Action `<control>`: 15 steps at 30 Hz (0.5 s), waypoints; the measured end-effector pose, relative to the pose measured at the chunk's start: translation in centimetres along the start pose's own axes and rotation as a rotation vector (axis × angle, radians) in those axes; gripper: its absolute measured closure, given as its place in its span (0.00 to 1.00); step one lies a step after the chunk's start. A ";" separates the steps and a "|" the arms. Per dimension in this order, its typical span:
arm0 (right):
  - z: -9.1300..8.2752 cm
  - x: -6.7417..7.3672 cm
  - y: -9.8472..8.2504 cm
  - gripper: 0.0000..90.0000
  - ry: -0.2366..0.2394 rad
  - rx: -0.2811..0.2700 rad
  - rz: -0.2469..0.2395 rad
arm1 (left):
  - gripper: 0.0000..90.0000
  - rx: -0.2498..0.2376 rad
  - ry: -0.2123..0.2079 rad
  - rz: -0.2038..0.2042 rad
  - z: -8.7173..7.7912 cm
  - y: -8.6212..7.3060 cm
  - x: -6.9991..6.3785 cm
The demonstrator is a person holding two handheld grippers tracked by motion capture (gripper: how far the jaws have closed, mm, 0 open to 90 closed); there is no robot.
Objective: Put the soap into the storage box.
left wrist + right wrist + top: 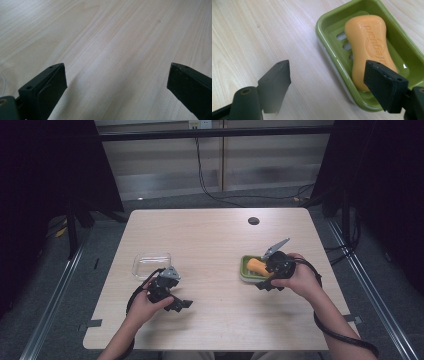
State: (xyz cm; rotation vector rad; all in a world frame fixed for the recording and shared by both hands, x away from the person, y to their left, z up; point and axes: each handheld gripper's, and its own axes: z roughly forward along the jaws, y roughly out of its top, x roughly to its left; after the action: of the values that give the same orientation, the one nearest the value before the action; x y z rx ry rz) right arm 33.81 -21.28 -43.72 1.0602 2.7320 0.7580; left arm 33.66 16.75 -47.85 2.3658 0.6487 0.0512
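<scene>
Right claw (328, 75) spread wide, pinching nothing, beside orange soap (367, 50) in green dish (329, 47). Soap's long axis running away, offset toward one jaw. Left claw (116, 80) spread too, well apart.

Table (215, 235): dish (245, 270), clear lid (151, 263).

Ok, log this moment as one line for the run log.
soap: lying in green dish | right tongs: open, beside dish, nothing held | left tongs: open over bare table
</scene>
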 end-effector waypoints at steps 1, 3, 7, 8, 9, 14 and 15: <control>0.0 0.1 -0.2 0.24 -0.005 -0.001 -0.002 | 0.02 -0.009 -0.003 -0.010 0.1 0.0 -0.1; 0.0 0.2 -0.4 0.23 0.000 -0.001 -0.006 | 0.02 -0.001 -0.001 -0.002 0.0 0.0 0.0; 0.0 0.6 -0.7 0.23 0.010 -0.016 -0.004 | 0.02 0.002 -0.002 -0.002 0.0 0.0 0.0; -0.1 0.7 -0.7 0.23 0.008 -0.017 -0.006 | 0.02 0.003 -0.002 -0.002 0.0 0.0 0.0; -0.1 0.8 -0.8 0.23 0.011 -0.024 -0.014 | 0.02 0.002 -0.003 -0.002 0.1 0.0 0.0; 0.0 1.2 -1.1 0.22 0.015 -0.031 -0.008 | 0.02 0.002 -0.004 0.005 0.1 0.0 0.0; 0.0 1.3 -1.2 0.22 0.023 -0.030 -0.004 | 0.02 0.004 -0.003 0.008 0.1 0.0 0.0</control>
State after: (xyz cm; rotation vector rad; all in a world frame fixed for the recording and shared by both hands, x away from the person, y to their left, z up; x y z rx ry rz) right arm 32.08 -21.15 -44.20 1.0463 2.7320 0.8123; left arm 33.66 16.68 -47.88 2.3723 0.6385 0.0496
